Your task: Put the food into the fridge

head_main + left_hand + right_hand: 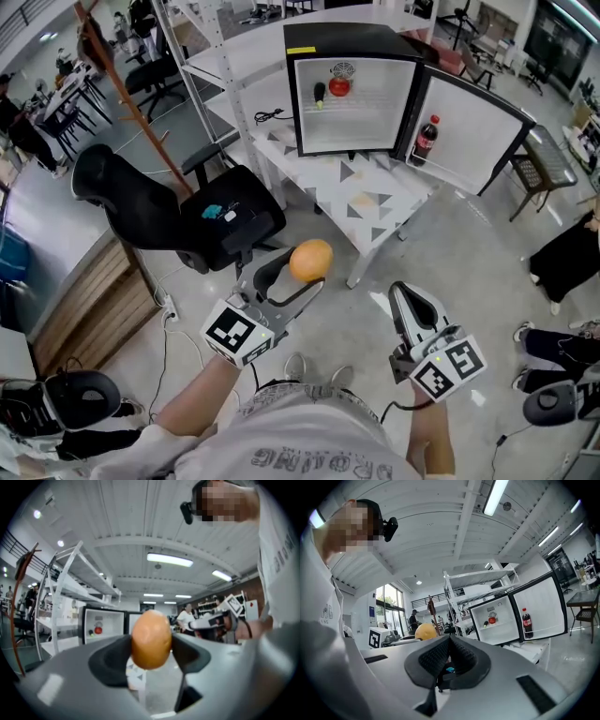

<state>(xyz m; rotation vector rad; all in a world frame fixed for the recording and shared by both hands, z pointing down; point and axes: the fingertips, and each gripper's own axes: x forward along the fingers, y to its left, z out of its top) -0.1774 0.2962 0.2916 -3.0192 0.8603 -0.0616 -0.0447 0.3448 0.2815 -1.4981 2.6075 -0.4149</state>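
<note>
My left gripper (302, 272) is shut on an orange (310, 260), held level above the floor; in the left gripper view the orange (151, 639) sits squeezed between both dark pads. My right gripper (405, 298) is shut with nothing in it, its pads (449, 660) pressed together. The small black fridge (352, 89) stands open on a white patterned table (366, 202) ahead. On its shelf are a red tomato (339, 86) and a small dark item (319, 92). A cola bottle (426, 139) stands in the door rack.
A black office chair (178, 216) stands left of the table, close to my left gripper. White metal shelving (202, 66) rises behind it. A wooden bench (84, 300) is at the left. Other people's legs and shoes (553, 347) are at the right.
</note>
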